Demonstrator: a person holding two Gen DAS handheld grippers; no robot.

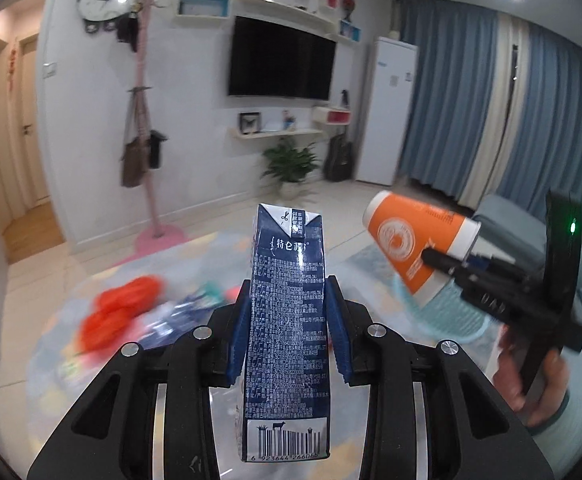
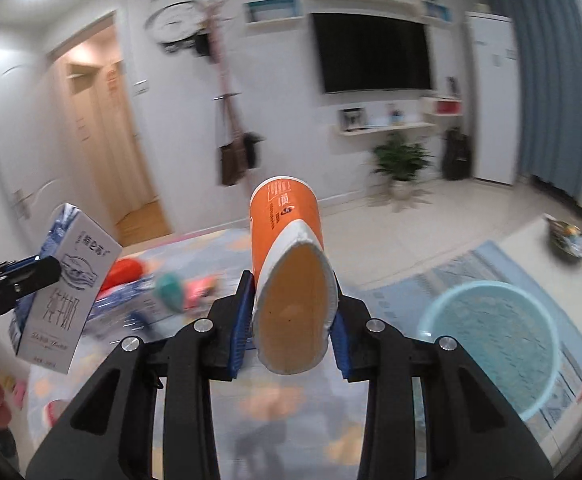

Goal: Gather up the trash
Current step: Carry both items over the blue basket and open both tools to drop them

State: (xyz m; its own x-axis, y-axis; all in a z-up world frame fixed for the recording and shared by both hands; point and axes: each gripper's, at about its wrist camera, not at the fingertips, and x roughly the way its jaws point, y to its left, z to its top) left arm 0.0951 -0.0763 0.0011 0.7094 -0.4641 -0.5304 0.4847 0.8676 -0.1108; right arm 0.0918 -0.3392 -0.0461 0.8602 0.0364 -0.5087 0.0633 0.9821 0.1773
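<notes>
My left gripper [image 1: 289, 308] is shut on a dark blue milk carton [image 1: 287, 320], held upright in the air above the rug. The carton also shows at the left of the right wrist view [image 2: 65, 292]. My right gripper [image 2: 293, 304] is shut on an orange paper cup [image 2: 287, 264], squeezed flat at its open rim. The cup also shows in the left wrist view [image 1: 415, 244], held above the light blue waste basket [image 1: 447, 316]. In the right wrist view the basket [image 2: 491, 344] stands open on the floor at the lower right.
Blurred litter lies on the patterned rug: a red-orange lump [image 1: 119, 316] and blue wrappers [image 1: 171, 316]; a teal item [image 2: 169, 290] too. A coat stand [image 1: 147, 120], potted plant [image 1: 291, 164] and TV [image 1: 283, 60] stand at the far wall. A sofa [image 1: 531, 232] is right.
</notes>
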